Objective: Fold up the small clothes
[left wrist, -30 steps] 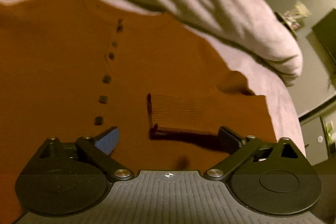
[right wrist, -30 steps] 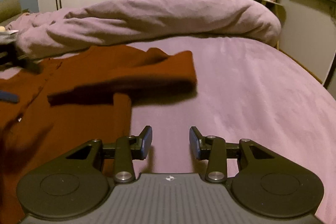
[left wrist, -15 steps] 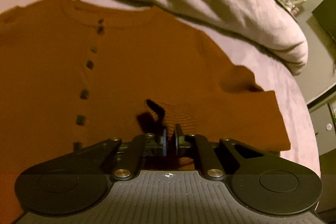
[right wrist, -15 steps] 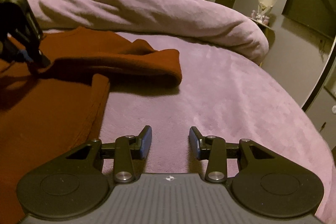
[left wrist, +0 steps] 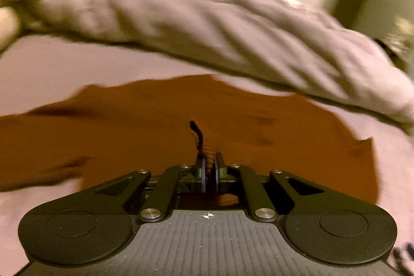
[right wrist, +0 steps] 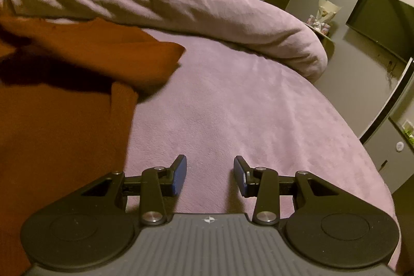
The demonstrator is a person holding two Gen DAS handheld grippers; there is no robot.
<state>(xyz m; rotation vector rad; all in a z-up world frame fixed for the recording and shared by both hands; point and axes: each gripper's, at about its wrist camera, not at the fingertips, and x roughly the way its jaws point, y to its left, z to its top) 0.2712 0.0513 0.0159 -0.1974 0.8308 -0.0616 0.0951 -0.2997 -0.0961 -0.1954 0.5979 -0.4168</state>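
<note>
Rust-brown knit top spread across the middle of the left wrist view on the mauve bedsheet. Ribbed sleeve cuff pinched tight between the pads of the left gripper, angled down at lower centre; picture blurred, so probably lifted a little. In the right wrist view, same top at left, folded sleeve lying over it. Right gripper tilted down over bare sheet, jaws apart, nothing between. Rumpled duvet across the top.
</note>
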